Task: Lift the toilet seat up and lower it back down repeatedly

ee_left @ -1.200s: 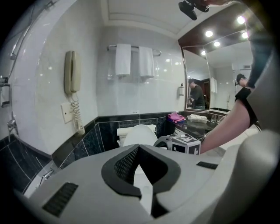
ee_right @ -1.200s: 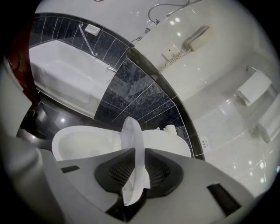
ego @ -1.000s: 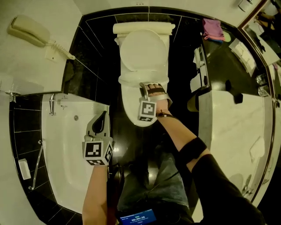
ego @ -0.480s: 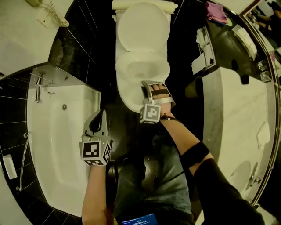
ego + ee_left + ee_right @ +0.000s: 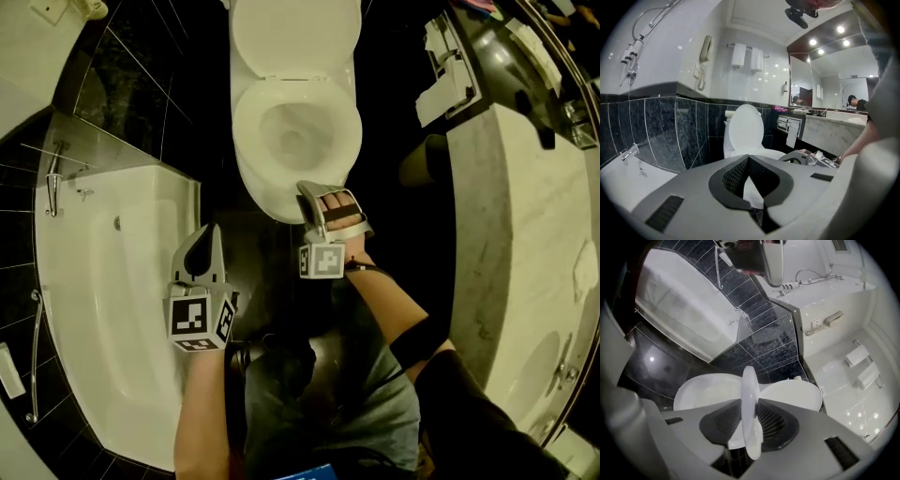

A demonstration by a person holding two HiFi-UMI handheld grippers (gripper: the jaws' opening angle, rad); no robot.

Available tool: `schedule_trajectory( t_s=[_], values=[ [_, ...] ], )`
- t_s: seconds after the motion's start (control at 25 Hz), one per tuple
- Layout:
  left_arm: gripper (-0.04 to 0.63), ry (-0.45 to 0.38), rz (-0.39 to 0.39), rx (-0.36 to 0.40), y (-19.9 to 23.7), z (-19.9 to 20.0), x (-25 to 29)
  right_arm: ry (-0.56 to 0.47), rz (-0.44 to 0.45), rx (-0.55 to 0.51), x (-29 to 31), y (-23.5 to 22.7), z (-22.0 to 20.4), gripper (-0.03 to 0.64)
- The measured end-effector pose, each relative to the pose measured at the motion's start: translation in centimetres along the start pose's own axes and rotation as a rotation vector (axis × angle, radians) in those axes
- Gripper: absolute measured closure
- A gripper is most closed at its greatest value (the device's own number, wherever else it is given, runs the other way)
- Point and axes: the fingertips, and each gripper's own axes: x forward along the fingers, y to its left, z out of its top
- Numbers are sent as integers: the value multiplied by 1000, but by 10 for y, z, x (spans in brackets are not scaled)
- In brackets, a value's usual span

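Right gripper view shows a thin white blade edge-on. Is that the toilet seat (image 5: pixel 751 427), and how will it handle?

Yes, that is the seat's front rim. It sits low over the front edge of the toilet bowl (image 5: pixel 701 390), with the lid (image 5: pixel 295 33) upright behind. Whether the seat rests on the bowl I cannot tell. I judge it to be stiff moulded plastic, fairly light, and glossy enough to be a little slippery. It turns on a hinge at the back, so the front rim is the place to take hold. That gives the most leverage, and the rim is thin enough for narrow jaws. If it were let go high, it might slam.

And the tools?

The right gripper (image 5: pixel 311 195) has that rim between its jaws, with a pad against each face and no gap that I can see. Its jaws have just been opening, so the hold may be loosening. The left gripper (image 5: pixel 212 234) hangs beside the bathtub (image 5: pixel 112 281) edge, apart from the toilet, with its jaws together and nothing in them.

Any writing?

None is legible on the toilet. The left gripper's cube (image 5: pixel 199 322) bears black-and-white square markers but no words. A small lit screen (image 5: pixel 300 471) at the bottom edge of the head view is too small to read. The wall phone (image 5: pixel 706 50) and the vanity counter (image 5: pixel 525 234) show no label I can make out.
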Motion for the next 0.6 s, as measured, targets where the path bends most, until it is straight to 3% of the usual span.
schedule_trajectory(
  t_s=[0.32, 0.6],
  values=[
    [606, -7, -8, 20, -1, -61, 14, 0, -8, 18, 21, 78, -17, 482],
    [606, 0, -12, 31, 4, -89, 22, 10, 23, 30, 40, 127, -27, 472]
  ],
)
